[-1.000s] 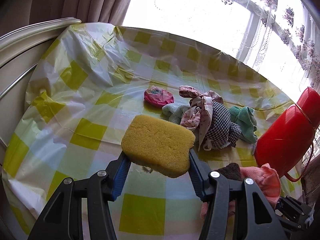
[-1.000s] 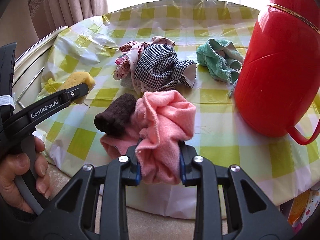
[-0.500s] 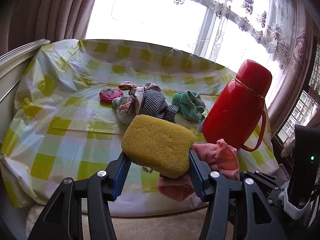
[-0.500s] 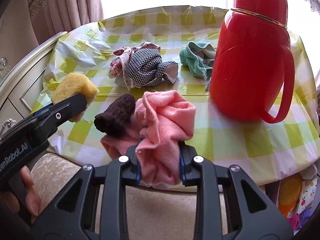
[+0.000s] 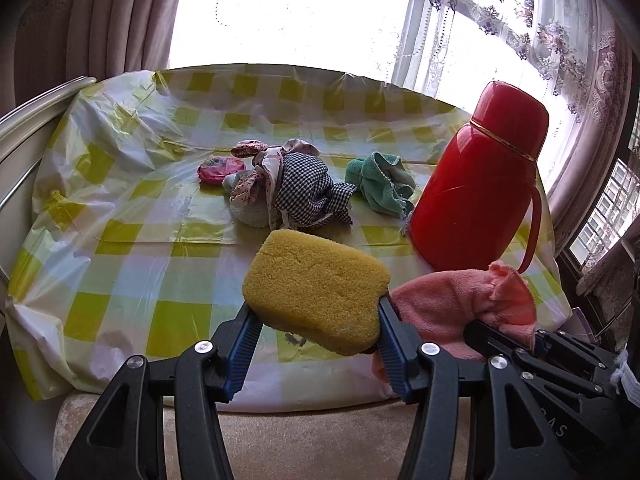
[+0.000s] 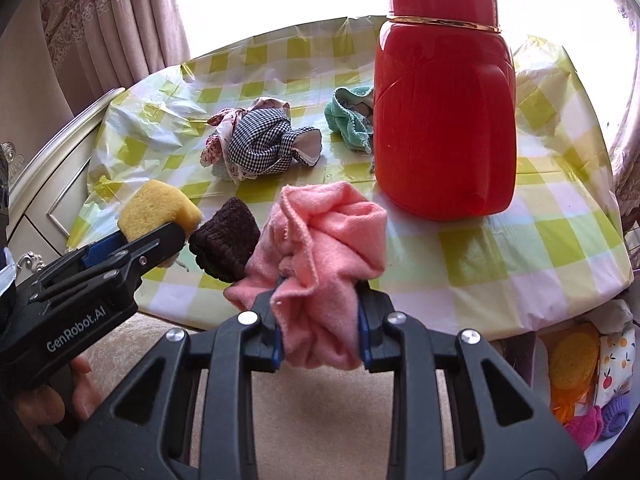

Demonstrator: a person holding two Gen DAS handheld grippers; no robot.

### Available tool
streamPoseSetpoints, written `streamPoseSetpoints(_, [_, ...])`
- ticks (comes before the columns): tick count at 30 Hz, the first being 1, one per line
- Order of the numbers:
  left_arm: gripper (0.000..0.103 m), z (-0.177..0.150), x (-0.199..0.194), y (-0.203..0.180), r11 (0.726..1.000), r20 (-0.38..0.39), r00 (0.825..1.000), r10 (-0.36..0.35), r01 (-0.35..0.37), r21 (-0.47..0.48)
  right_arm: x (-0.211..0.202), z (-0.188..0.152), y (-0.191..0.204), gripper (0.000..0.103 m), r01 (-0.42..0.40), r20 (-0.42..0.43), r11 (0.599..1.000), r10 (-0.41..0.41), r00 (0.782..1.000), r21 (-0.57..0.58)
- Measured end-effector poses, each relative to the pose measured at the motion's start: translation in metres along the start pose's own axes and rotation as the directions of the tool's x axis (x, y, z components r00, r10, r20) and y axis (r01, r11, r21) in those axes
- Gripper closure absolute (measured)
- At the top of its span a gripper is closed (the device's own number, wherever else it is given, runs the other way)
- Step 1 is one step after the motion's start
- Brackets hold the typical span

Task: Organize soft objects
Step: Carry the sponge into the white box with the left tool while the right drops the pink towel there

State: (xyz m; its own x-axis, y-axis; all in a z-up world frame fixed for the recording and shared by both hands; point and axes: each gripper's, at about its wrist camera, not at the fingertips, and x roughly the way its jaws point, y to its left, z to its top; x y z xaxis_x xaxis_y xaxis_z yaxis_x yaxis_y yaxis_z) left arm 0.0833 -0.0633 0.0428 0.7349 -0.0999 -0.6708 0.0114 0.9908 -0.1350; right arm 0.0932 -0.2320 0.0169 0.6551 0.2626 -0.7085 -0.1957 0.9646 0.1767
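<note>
White lettering "GenRobot.AI" runs along the black side of the left tongs (image 6: 168, 240); nothing else is legible.

On the table (image 5: 128, 240), a cloth heap (image 5: 292, 192) lies mid-surface, a small round pouch (image 5: 221, 168) just left of it, a crumpled towel (image 5: 380, 184) to its right, and a flask (image 5: 476, 184) stands right of that towel, nearer the front edge

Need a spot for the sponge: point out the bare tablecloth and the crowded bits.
Bare: the near left tablecloth, between the front edge and the checked cloth bundle. Crowded: the middle, from the pink disc through the green cloth to the red flask.
</note>
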Motion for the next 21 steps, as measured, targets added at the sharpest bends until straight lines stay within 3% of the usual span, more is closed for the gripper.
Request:
streamPoseSetpoints(11, [0.047, -0.004, -0.003, -0.013, 1.0, -0.008, 1.0, 0.016, -0.016, 0.014, -0.023, -0.013, -0.031, 0.072, -0.012, 0.007, 0.998, 0.012, 1.0, 0.061])
streamPoseSetpoints(21, [0.047, -0.018, -0.003, -0.076, 0.988, -0.049, 0.994, -0.102, 0.107, 0.113, -0.06, -0.034, -0.082, 0.072, 0.025, 0.02, 0.987, -0.028, 0.999, 0.161])
